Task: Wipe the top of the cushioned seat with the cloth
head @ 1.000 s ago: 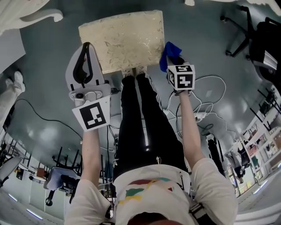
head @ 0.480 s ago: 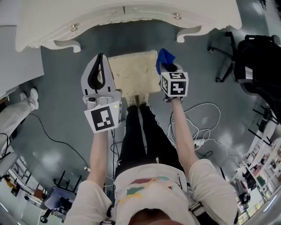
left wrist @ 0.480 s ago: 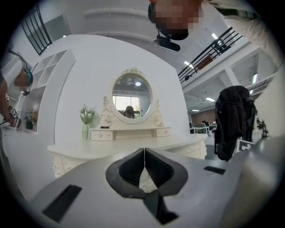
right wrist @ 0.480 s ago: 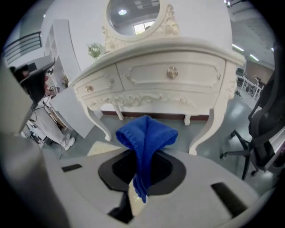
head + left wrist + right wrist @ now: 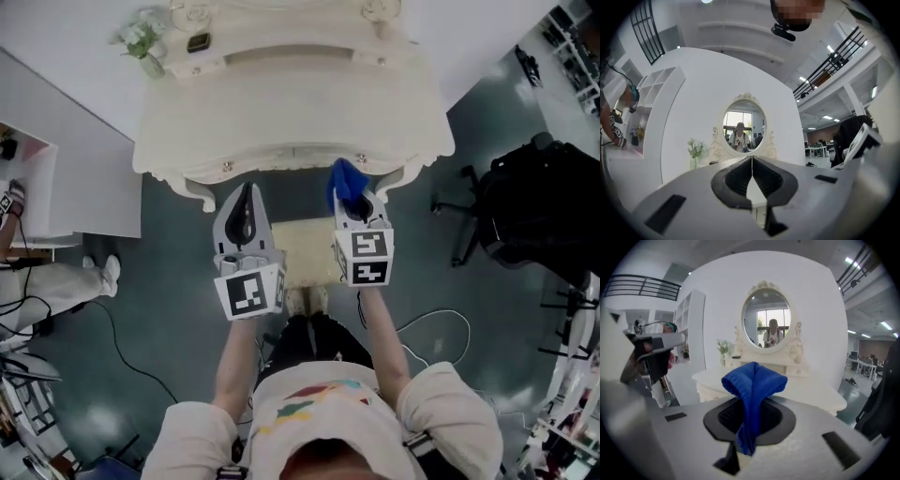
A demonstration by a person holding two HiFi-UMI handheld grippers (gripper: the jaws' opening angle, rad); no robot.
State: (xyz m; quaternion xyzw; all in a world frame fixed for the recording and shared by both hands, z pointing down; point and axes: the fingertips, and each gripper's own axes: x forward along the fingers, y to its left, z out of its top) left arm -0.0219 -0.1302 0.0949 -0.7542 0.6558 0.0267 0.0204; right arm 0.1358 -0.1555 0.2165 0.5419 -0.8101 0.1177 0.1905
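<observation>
Swung both pairs of jaws up off the cushioned seat (image 5: 305, 251), left below and behind them. Kept the cloth (image 5: 753, 385) clamped in the right gripper (image 5: 354, 202); held the left gripper (image 5: 751, 161) pressed together, empty. Probably finished or paused wiping.

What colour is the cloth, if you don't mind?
Blue; the cloth shows best in the right gripper view.

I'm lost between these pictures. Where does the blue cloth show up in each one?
Head view: the blue cloth is just right of centre, poking out of the right gripper, at the edge of the dressing table.
Left gripper view: not in it.
Right gripper view: dead centre, pinched between the jaws.
Shared landmark: the dressing table, seen in all three.
</observation>
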